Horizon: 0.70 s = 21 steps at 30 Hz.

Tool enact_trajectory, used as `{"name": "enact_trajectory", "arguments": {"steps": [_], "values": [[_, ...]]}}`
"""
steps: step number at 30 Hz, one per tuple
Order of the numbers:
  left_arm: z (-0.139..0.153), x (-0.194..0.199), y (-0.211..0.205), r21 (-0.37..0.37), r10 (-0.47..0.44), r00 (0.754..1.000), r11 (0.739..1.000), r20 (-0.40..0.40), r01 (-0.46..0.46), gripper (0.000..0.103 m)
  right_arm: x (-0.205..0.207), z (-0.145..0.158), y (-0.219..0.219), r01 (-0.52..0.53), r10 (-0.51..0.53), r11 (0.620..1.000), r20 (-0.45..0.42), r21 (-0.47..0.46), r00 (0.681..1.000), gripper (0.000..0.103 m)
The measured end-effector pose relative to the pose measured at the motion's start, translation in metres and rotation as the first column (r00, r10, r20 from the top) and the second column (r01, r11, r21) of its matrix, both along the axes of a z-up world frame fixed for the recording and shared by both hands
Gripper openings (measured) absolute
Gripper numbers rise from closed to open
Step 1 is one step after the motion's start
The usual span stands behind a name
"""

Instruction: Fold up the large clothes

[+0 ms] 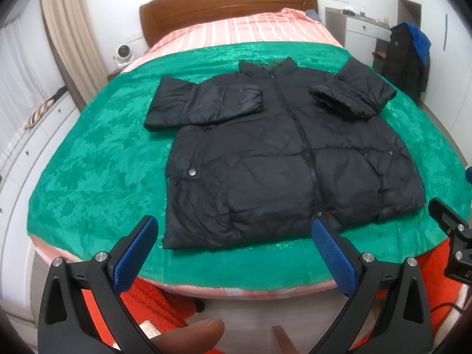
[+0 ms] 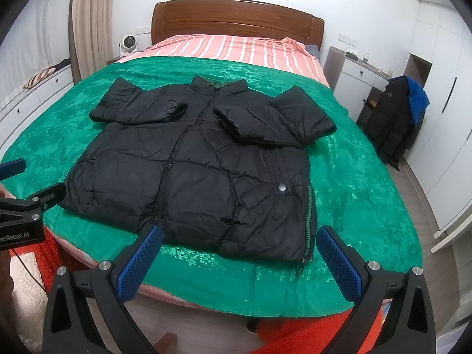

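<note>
A black puffer jacket (image 1: 265, 153) lies front up on a green blanket (image 1: 97, 153) on the bed, collar to the headboard, zipped, both sleeves folded in across the chest. It shows the same way in the right wrist view (image 2: 194, 171). My left gripper (image 1: 234, 225) is open and empty, held over the near bed edge in front of the jacket's hem. My right gripper (image 2: 239, 234) is open and empty, also just short of the hem, toward its right corner. Each gripper shows at the edge of the other's view.
The green blanket (image 2: 354, 194) covers the near part of a bed with a pink striped sheet (image 2: 236, 47) and wooden headboard (image 2: 236, 17). A dark coat (image 2: 395, 124) hangs at the right by white cabinets. White drawers (image 1: 17, 159) line the left wall. An orange rug (image 2: 309, 333) lies below.
</note>
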<state>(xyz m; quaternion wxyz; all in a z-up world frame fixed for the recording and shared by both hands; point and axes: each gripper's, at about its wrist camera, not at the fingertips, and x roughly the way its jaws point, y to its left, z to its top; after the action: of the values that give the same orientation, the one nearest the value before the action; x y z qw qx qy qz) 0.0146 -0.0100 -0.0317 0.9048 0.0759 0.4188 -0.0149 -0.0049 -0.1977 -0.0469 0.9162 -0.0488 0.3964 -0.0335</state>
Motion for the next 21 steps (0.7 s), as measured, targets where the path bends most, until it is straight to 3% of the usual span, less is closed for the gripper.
{"name": "enact_trajectory", "arguments": {"steps": [4,11,13,15,16,17,18,19,21], "values": [[-0.005,0.001,-0.002,0.027,-0.026,1.000,0.999,-0.004,0.026,0.103,0.002,-0.003,0.006,-0.028,0.028,1.000,0.000,0.009,1.000,0.103],[-0.009,0.006,0.008,0.002,0.004,1.000,1.000,-0.022,-0.004,0.103,0.002,0.006,0.008,-0.057,0.055,0.998,0.060,0.025,0.997,0.103],[-0.009,0.007,0.011,-0.011,0.005,1.000,1.000,-0.022,-0.005,0.103,0.000,0.018,0.002,-0.063,0.057,0.997,0.149,0.035,0.987,0.103],[-0.011,0.009,0.013,-0.014,0.007,1.000,1.000,-0.028,-0.007,0.103,-0.001,0.030,-0.007,-0.073,0.064,0.997,0.266,0.024,0.962,0.103],[-0.012,0.010,0.014,-0.016,0.005,0.999,1.000,-0.033,-0.006,0.103,0.003,0.033,-0.013,-0.113,0.103,0.994,0.343,0.008,0.934,0.103],[-0.013,0.011,0.014,-0.018,0.005,0.999,1.000,-0.036,-0.006,0.103,0.009,0.032,-0.014,-0.148,0.140,0.989,0.360,-0.004,0.922,0.103],[-0.014,0.012,0.015,-0.021,0.005,0.999,1.000,-0.039,-0.006,0.103,0.024,0.026,-0.016,-0.212,0.210,0.977,0.346,-0.032,0.915,0.103],[-0.014,0.013,0.015,-0.026,0.005,0.999,1.000,-0.042,-0.006,0.103,0.050,0.012,-0.015,-0.275,0.286,0.958,0.269,-0.078,0.920,0.103],[-0.014,0.013,0.016,-0.033,0.004,0.999,0.999,-0.042,-0.006,0.103,0.086,-0.011,-0.010,-0.301,0.330,0.936,0.156,-0.181,0.931,0.103]]}}
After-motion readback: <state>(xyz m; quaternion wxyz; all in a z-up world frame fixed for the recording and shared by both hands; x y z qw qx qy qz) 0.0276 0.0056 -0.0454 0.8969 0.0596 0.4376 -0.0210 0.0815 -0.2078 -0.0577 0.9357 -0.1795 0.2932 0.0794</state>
